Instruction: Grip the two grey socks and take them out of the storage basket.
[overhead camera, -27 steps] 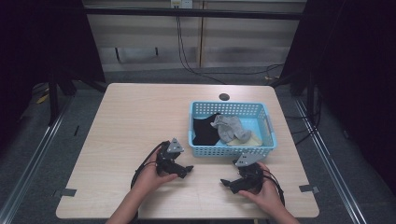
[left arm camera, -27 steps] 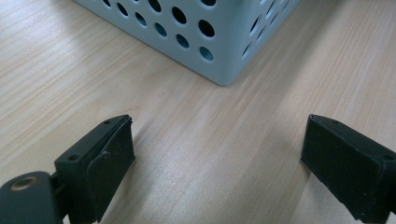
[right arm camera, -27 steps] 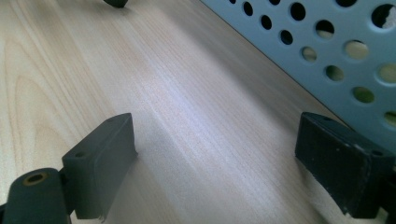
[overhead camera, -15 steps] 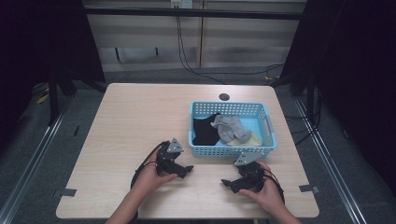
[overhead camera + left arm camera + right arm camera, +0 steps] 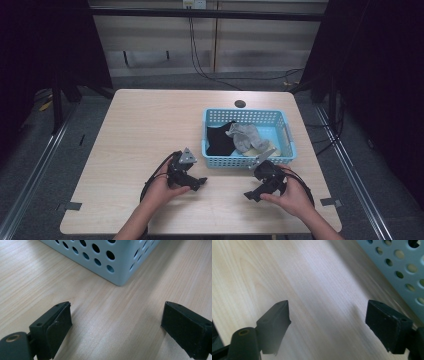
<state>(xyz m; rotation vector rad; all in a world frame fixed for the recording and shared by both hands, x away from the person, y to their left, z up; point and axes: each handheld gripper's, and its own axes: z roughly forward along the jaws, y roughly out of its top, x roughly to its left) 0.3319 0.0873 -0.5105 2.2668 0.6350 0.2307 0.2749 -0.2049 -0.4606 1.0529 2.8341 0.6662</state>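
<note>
Here both tongs (image 5: 200, 181) (image 5: 249, 196) gape, empty

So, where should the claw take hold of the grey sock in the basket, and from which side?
Probably from above. The grey sock lies crumpled on top of the black garment inside the blue basket, whose walls block any sideways approach. Its raised middle fold looks easiest to pinch. The right claw, open and over the table, is nearer.
</note>
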